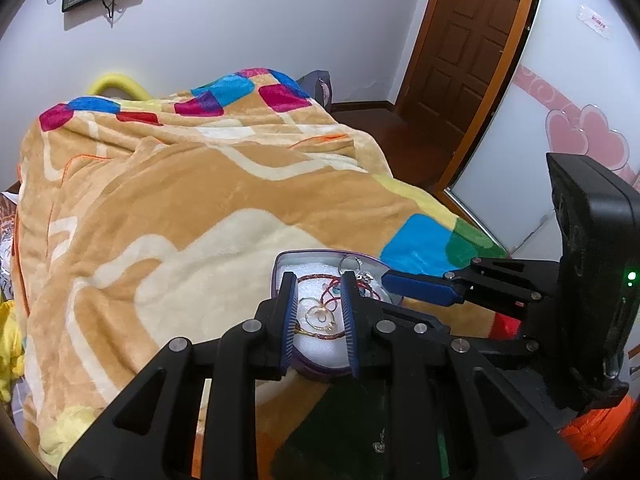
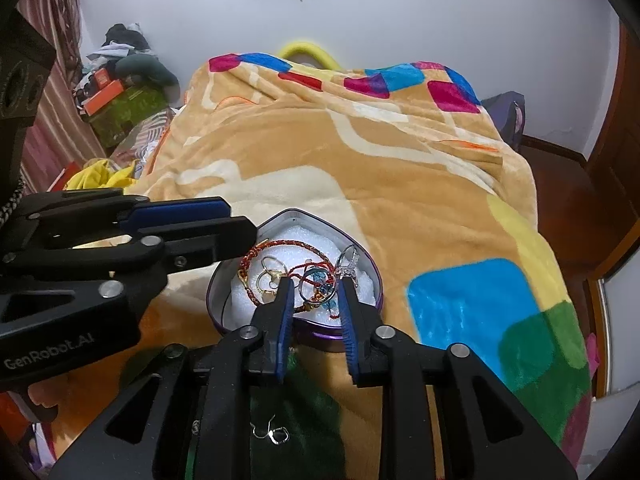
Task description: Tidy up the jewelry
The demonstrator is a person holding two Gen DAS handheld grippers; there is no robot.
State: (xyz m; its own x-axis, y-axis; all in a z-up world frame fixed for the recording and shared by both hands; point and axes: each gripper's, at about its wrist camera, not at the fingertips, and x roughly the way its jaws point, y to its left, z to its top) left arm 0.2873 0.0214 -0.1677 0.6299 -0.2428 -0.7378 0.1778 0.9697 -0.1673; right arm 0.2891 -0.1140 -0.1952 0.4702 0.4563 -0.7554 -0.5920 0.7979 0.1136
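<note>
A purple heart-shaped tin (image 2: 362,258) lined with white foam sits on the blanket; it also shows in the left wrist view (image 1: 320,368). Inside lie a red braided cord bracelet (image 2: 280,245), gold hoop earrings (image 2: 269,276), a ring with blue beads (image 2: 316,278) and a silver crystal piece (image 2: 349,264). My left gripper (image 1: 318,280) is open over the tin's near side, holding nothing. My right gripper (image 2: 314,282) is open over the jewelry, empty. A small silver earring (image 2: 272,434) lies on a dark green cloth (image 2: 312,412) under the right gripper.
The tin rests on an orange patterned blanket (image 2: 400,168) covering a bed. A brown door (image 1: 468,40) stands at the right, with dark wood floor (image 1: 400,140) beside the bed. Boxes and clothes (image 2: 120,92) pile up at the left.
</note>
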